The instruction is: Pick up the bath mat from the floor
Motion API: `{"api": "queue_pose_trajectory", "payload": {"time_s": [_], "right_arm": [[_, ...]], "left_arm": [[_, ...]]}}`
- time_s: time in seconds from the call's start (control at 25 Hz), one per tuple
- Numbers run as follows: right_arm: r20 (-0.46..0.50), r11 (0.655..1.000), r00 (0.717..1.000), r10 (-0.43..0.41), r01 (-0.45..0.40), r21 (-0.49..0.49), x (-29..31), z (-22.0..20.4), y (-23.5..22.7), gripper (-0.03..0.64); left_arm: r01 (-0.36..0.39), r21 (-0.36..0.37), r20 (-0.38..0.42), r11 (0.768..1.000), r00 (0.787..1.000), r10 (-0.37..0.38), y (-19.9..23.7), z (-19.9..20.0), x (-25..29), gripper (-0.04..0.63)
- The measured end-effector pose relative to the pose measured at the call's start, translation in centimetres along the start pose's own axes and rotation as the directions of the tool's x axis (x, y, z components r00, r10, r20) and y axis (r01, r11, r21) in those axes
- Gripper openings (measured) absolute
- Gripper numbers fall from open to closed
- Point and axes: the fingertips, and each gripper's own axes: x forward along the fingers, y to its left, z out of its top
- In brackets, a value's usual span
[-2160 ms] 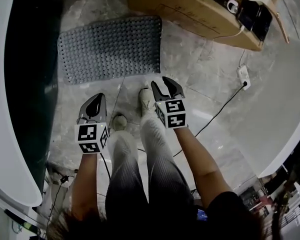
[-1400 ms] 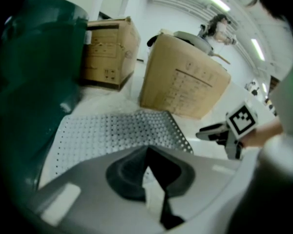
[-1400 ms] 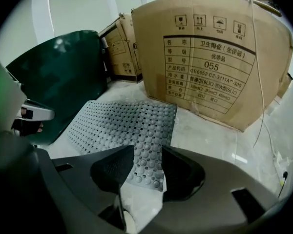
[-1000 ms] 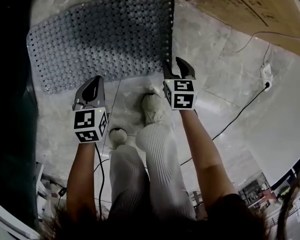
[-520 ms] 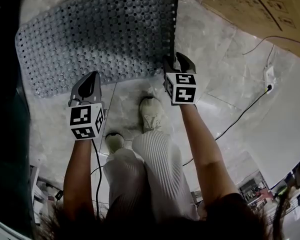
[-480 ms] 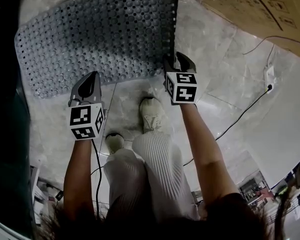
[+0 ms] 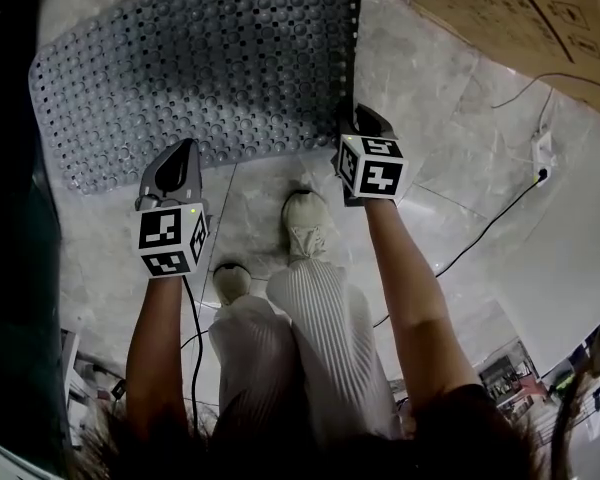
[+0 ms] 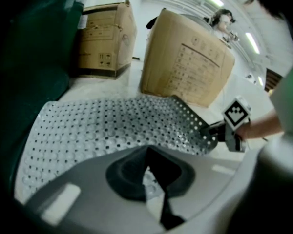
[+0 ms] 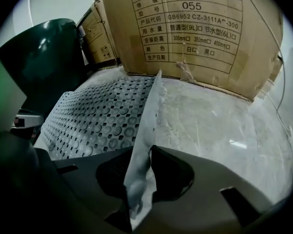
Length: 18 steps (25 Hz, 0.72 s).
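Head view: from your head, steeply down; bath mat (image 7: 200, 68) at 12 o'clock.
Left gripper view: low and close, across the bath mat; your right gripper (image 8: 210, 129) at 3 o'clock.
Right gripper view: low, bath mat edge against the lens; cardboard box (image 9: 195, 33) at 12 o'clock.
Shared: bath mat, all three.

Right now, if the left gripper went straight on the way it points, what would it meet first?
The bath mat: its near edge shows in the gap between the fingers of the left gripper, so it likely meets that almost at once, with the floor beneath. Exact depth is unclear.
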Motion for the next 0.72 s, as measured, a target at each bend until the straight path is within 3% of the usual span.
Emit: {"api": "queue_pose_trajectory", "payload": {"time_s": [0.28,0.72], "right_arm": [[0.003,0.999,1.0,-0.025,0.025,-0.037,-2.6,1.1,1.4,0.026],[0.009,0.992,1.0,0.013,-0.011,-0.128,-11.8,4.3,7.4,0.02]], "left_arm": [[-0.024,0.003,-0.004,1.0,1.0,0.024,0.4,0.5,-3.7,0.008],[-0.092,-0.031,0.008,0.995,0.996,0.093,0.5,4.3,-14.1,0.008]]}}
